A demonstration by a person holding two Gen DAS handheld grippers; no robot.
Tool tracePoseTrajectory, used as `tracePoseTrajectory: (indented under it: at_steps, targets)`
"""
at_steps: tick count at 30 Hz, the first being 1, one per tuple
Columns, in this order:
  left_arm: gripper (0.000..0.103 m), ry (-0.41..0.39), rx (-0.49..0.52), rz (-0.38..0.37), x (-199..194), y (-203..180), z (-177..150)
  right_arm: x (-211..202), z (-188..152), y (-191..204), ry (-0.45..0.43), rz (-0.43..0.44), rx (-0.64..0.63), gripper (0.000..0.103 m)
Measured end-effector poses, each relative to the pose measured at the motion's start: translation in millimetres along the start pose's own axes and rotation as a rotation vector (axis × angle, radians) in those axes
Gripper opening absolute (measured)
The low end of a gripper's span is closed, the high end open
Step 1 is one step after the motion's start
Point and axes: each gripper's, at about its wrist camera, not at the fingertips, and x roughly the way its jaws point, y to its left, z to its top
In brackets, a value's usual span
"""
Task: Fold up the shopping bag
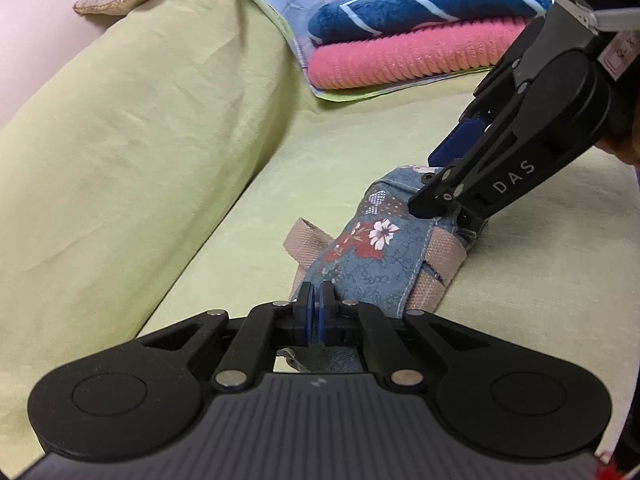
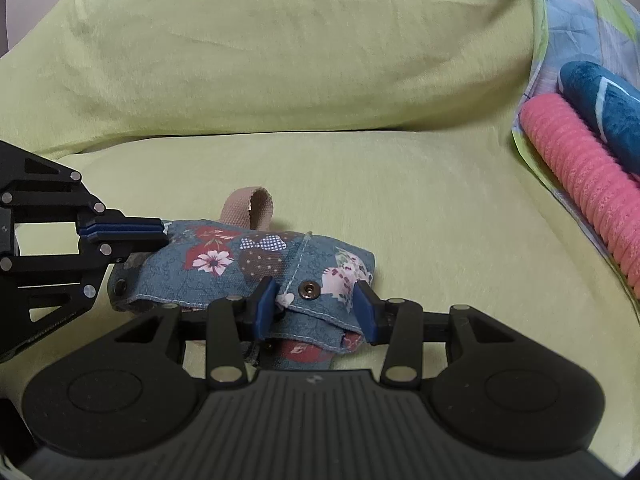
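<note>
Shopping bag (image 2: 256, 268): blue patchwork cloth with flowers, already rolled into a short bundle. It lies on the green sofa seat (image 2: 400, 200), near the front edge of the seat and well short of the back cushion (image 2: 280, 48). One beige webbing handle (image 2: 250, 204) loops up from the far side of the bundle; a metal snap (image 2: 308, 289) shows on the closing flap facing the right wrist camera.

Left gripper (image 1: 318, 310): jaws fully closed at the near end of the bundle. In its own view the pads seem to meet just above the cloth; whether a thin edge of fabric is pinched I cannot tell.

Right gripper (image 2: 316, 308): jaws partly open, straddling the snap flap, one pad on each side. The pads look close to the fabric, not clearly pressing it.

Handling, as judged: light, soft and limp. Canvas-like weave, so not slippery, and nothing fragile about it. The roll will likely spring loose if released before it is fastened. The stitched flap edge and the webbing are the firmest places to grip; the middle of the bundle would only squash.

A pink ribbed towel (image 2: 580, 184) and a blue plush towel (image 2: 604, 112) are stacked towards the right end of the seat, well apart from the bag.
</note>
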Motion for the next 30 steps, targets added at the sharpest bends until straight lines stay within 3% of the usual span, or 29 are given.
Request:
tracePoseTrajectory:
  at_steps: [5, 7, 9, 12, 13, 15, 23, 29, 30]
  targets:
    - [0.000, 0.020, -0.018, 0.050, -1.7, -6.2, 3.4, 0.5, 1.2, 1.3, 0.006, -0.002, -0.002, 0.040]
    - [0.005, 0.033, -0.022, 0.064, -2.2, -7.2, 6.1, -0.2, 1.2, 2.1, 0.006, -0.002, -0.001, 0.040]
    - [0.038, 0.046, -0.041, 0.099, -5.4, -4.9, 8.9, -1.3, 1.1, 2.6, 0.008, -0.003, 0.002, 0.040]
    - [0.073, 0.046, -0.113, 0.102, -15.8, 5.0, 11.4, -1.4, 2.1, 0.0, 0.013, 0.005, 0.017, 0.040]
    - [0.077, 0.044, -0.154, 0.074, -20.5, 9.8, 11.9, -1.4, 1.8, -0.9, 0.012, 0.008, 0.020, 0.040]
    - [0.077, 0.037, -0.226, 0.040, -30.2, 16.3, 11.8, -1.4, 1.5, -1.8, 0.011, 0.010, 0.025, 0.040]
    - [0.086, 0.054, -0.447, 0.037, -52.7, 31.4, 2.0, -1.4, -0.7, -4.1, 0.002, 0.014, 0.046, 0.040]
    - [0.085, 0.070, -0.488, 0.022, -55.7, 35.4, -2.7, -2.2, -0.2, -3.9, 0.004, 0.015, 0.042, 0.040]
    - [0.081, 0.069, -0.497, 0.018, -56.1, 35.9, -2.5, -2.4, -0.1, -4.5, 0.004, 0.018, 0.043, 0.040]
